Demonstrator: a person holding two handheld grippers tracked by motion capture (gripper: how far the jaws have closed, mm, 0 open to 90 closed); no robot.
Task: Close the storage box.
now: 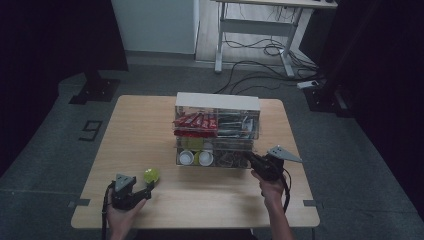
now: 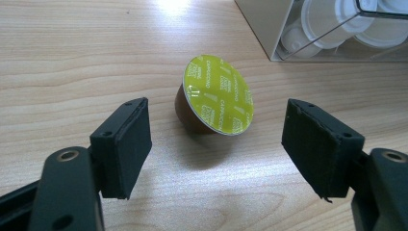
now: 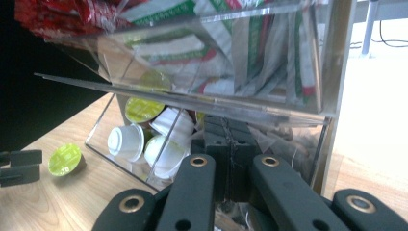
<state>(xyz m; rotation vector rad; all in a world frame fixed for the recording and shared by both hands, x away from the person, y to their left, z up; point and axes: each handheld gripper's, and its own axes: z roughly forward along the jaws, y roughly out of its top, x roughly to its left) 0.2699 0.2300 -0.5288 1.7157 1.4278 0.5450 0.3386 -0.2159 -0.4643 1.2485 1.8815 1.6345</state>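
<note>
We see the left hand-held gripper [image 2: 216, 144] resting low over the wooden desk [image 1: 145, 130] near its front left part, its two black jaws spread wide and holding nothing. Between and just ahead of those jaws lies a coffee capsule [image 2: 215, 96] with a brown body and a lime-green foil lid, tipped on its side so the lid faces up and toward us; it touches neither jaw. From the high view the same capsule [image 1: 151, 175] sits just beside the gripper's tips, a little left of the clear acrylic organizer [image 1: 217, 129] that stands in the middle of the desk. In its upper tier we see red packets [image 1: 196, 121] at the left and paler sachets [image 3: 269, 53] at the right; in the lower tier lie white capsules [image 3: 126, 140] and more green-lidded ones [image 3: 140, 109]. The right hand-held gripper [image 3: 232, 163] reaches into the lower right compartment of the organizer, its jaws drawn tight together; we think something thin may be pinched between them, but we cannot tell what, or whether they grip anything at all.
</note>
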